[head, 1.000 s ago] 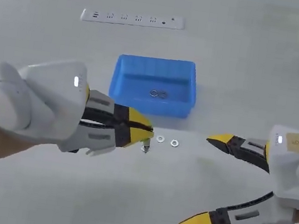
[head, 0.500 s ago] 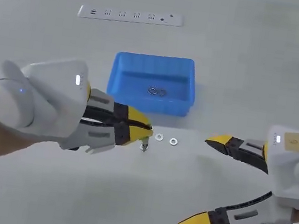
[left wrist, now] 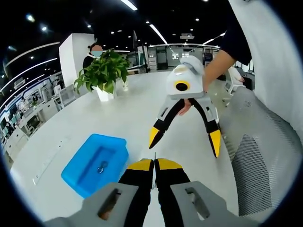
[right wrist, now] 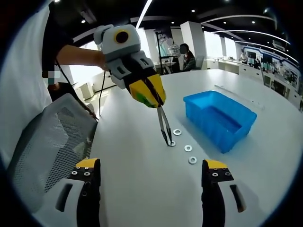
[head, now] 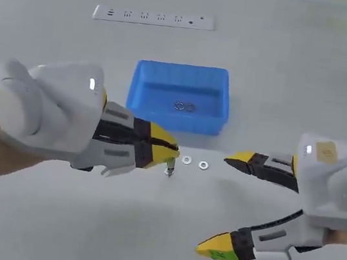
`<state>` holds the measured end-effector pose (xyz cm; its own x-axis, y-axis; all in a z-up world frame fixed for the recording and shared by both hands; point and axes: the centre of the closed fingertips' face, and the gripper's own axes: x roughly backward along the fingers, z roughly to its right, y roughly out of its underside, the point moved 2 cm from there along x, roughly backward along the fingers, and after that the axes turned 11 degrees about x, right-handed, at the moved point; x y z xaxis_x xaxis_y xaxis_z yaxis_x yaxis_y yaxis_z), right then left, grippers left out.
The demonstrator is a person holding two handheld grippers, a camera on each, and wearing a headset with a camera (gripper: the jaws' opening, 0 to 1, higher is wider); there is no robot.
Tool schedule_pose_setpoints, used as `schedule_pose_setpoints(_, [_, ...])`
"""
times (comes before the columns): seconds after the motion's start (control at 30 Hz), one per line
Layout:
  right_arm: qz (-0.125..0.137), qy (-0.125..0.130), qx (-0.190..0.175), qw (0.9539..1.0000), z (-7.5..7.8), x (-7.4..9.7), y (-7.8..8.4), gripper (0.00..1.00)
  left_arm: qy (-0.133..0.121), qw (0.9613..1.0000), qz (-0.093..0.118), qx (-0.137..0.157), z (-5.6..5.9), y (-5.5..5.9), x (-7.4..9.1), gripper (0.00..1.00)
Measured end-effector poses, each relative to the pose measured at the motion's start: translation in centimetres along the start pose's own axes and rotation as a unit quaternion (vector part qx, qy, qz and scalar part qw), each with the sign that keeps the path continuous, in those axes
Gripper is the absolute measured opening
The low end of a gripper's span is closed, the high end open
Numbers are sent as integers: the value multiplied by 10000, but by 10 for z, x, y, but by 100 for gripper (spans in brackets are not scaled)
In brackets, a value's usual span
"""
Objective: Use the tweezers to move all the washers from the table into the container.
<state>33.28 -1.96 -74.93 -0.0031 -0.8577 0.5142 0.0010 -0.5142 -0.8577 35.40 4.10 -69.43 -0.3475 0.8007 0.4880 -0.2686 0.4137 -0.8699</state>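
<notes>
**Grippers.** Your left gripper (head: 169, 152) is clenched on the tweezers (right wrist: 164, 124). Their tips reach down from its jaws to the table (head: 80, 227) and meet one washer (right wrist: 172, 143); whether that washer is actually pinched cannot be told. Your right gripper (head: 215, 203) is released, jaws spread wide, carrying nothing, and sits apart from the tweezer tips.

**Washers.** Three more washers (right wrist: 188, 148) lie flat close around the tips, two of them on the side facing the right gripper. The container (head: 174, 122) stands near, ahead and to the left of the left gripper's jaws, and two washers (head: 184, 107) are already inside it.

**Handling (judgement).** These look like thin, stiff, very light metal rings. They are likely to skate on the tabletop and to flick away under a hard squeeze. Take each one across its band, one tine through the hole and one outside (a flat ring offers little edge otherwise).

**Surface.** The table is pale, smooth and level, with nothing to stop a washer that slides.

**Room.** It is an open hall. A power strip (head: 153, 17) lies beyond the container, a potted plant (left wrist: 105, 71) stands far ahead of the left gripper, and a mesh chair (right wrist: 52, 142) stands beside the table.
</notes>
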Motion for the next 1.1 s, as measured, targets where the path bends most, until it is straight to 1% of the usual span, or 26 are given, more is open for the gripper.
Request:
schedule_pose_setpoints(0.13, [80,-59,93,9999,8,-11,-11,85,56,9999,-3,87,0,-1,-1,6])
schedule_pose_setpoints(0.2, [158,-105,233,9995,12,-19,-17,79,56,9999,-3,121,0,-1,-1,5])
schedule_pose_setpoints(0.3, [213,-112,283,9993,16,-30,-23,78,37,9998,-9,178,-4,-2,-1,5])
schedule_pose_setpoints(0.37, [183,-195,355,9990,17,-37,-25,76,52,9998,-12,196,-4,-2,-1,5])
schedule_pose_setpoints(0.47, [192,-315,385,9986,19,-45,-26,70,74,9997,-18,221,-5,-2,0,5])
schedule_pose_setpoints(0.5, [202,-387,383,9983,19,-47,-26,64,84,9997,-18,220,-5,-2,0,5])
schedule_pose_setpoints(0.6, [121,-476,461,9977,20,-52,-24,54,111,9997,-32,223,-4,-2,-1,5])
schedule_pose_setpoints(0.67, [104,-496,502,9975,22,-54,-24,52,130,9996,-35,232,-4,-1,-1,5])
schedule_pose_setpoints(0.73, [103,-502,542,9972,25,-56,-25,48,140,9996,-36,235,-3,-1,-1,5])
schedule_pose_setpoints(0.77, [114,-492,574,9971,26,-57,-26,44,157,9996,-38,232,-3,-1,-1,5])
schedule_pose_setpoints(0.83, [81,-442,891,9950,29,-58,-27,32,193,9996,-40,225,-1,-1,-2,5])
schedule_pose_setpoints(0.87, [60,-483,885,9949,28,-59,-27,29,206,9995,-39,225,0,-1,-2,5])
schedule_pose_setpoints(0.93, [-24,-548,903,9944,27,-61,-25,28,211,9995,-41,218,0,-1,-3,5])
schedule_pose_setpoints(0.97, [-32,-573,985,9935,27,-61,-26,27,216,9995,-44,219,0,-1,-3,5])
schedule_pose_setpoints(1.1, [-77,-636,1021,9927,27,-62,-26,24,210,9995,-49,216,-1,-1,-2,5])
